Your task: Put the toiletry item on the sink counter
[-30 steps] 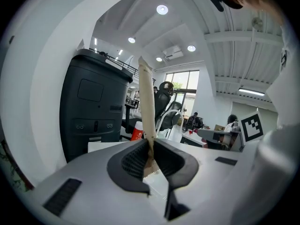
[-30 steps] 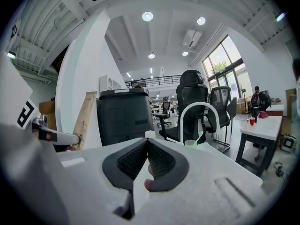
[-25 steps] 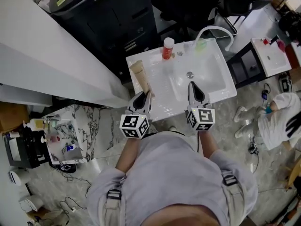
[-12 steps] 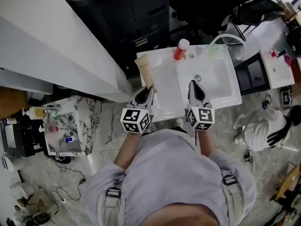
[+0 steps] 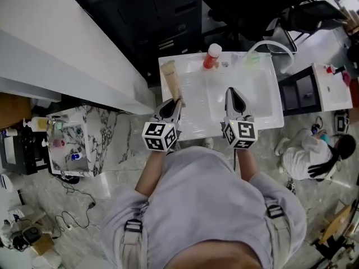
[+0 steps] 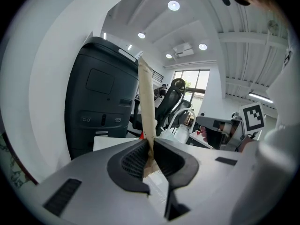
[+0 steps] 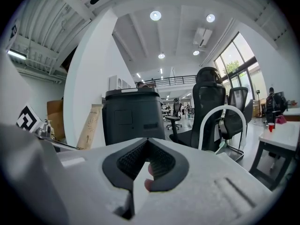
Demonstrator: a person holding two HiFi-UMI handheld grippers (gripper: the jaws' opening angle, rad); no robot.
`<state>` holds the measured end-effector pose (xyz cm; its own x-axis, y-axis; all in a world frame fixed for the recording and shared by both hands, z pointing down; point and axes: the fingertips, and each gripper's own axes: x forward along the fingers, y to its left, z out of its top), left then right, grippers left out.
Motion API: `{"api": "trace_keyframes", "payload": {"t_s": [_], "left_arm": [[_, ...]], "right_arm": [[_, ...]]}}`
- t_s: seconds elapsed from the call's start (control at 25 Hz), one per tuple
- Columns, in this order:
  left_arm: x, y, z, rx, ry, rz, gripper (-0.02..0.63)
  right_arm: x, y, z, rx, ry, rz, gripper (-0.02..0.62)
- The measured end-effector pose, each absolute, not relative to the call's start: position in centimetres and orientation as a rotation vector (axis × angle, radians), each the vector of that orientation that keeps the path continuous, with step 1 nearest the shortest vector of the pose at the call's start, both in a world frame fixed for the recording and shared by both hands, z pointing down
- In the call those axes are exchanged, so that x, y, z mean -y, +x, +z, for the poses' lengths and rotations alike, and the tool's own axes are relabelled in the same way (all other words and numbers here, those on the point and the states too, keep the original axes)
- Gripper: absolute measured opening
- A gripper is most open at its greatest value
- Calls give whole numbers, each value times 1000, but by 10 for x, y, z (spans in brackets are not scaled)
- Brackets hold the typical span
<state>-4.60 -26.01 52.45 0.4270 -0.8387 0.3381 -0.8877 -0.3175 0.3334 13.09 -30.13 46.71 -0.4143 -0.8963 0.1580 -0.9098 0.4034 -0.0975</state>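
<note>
Left tongs (image 6: pixel 151 146) clamp the near end of a beige plastic toiletry tube (image 5: pixel 170 79), held over the left side of the white sink table (image 5: pixel 193 114). Right tongs (image 7: pixel 147 153), pressed together and empty, hover above the basin. A red white-capped bottle (image 5: pixel 211 56) stands at the table's back edge.

Glossy white sink counter (image 5: pixel 193 105); smooth, matt beige tube (image 5: pixel 170 77).
</note>
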Motion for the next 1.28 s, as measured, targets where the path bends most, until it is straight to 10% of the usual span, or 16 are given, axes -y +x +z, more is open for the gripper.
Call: {"api": "trace_keyframes", "payload": {"t_s": [1.28], "left_arm": [[269, -19, 636, 1335, 2053, 330, 37]], "right_arm": [[301, 172, 483, 2514, 1694, 297, 2]]}}
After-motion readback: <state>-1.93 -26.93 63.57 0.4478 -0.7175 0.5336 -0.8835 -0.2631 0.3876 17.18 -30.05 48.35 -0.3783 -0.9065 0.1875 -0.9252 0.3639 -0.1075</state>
